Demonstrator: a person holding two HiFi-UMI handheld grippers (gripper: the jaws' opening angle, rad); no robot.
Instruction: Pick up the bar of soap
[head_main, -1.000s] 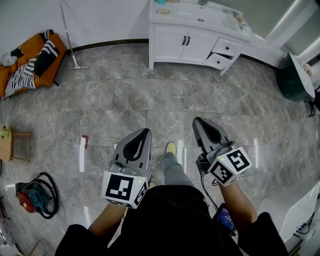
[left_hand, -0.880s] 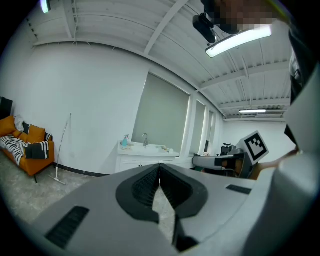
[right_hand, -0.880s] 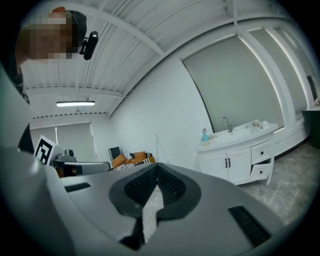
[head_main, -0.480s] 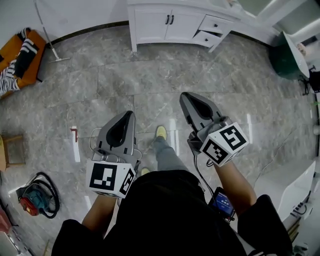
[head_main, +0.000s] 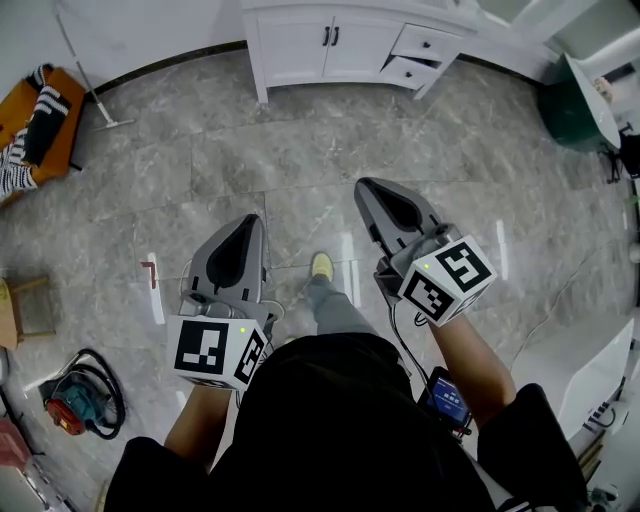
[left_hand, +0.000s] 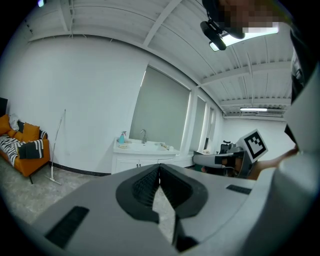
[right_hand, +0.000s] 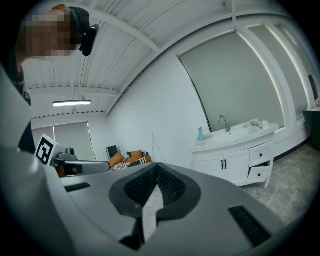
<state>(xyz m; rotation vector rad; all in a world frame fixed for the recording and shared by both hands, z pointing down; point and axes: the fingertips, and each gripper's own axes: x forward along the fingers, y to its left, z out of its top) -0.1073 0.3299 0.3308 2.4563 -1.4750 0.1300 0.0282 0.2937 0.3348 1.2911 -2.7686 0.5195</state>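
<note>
No bar of soap can be made out for certain. A small pale thing (left_hand: 122, 146) lies by a blue spray bottle (left_hand: 122, 136) on the white vanity (head_main: 300, 45), left of the faucet (left_hand: 143, 135); whether it is the soap I cannot tell. The vanity also shows in the right gripper view (right_hand: 235, 157), far ahead across the floor. My left gripper (head_main: 248, 220) and right gripper (head_main: 365, 188) are held side by side above the grey stone floor, pointing at the vanity. Each one's jaws meet at the tip with nothing between them, left (left_hand: 159, 165) and right (right_hand: 157, 164).
One vanity drawer (head_main: 405, 72) stands pulled out. An orange sofa (head_main: 30, 110) with striped cloth and a mop (head_main: 85, 75) are at the left wall. A wooden stool (head_main: 25, 305) and a red machine with a hose (head_main: 70, 400) stand at the left. A dark green object (head_main: 570, 105) is at the right.
The person has walked toward the vanity, which now sits at the top edge of the head view. Both grippers moved forward with them, jaws staying shut.
</note>
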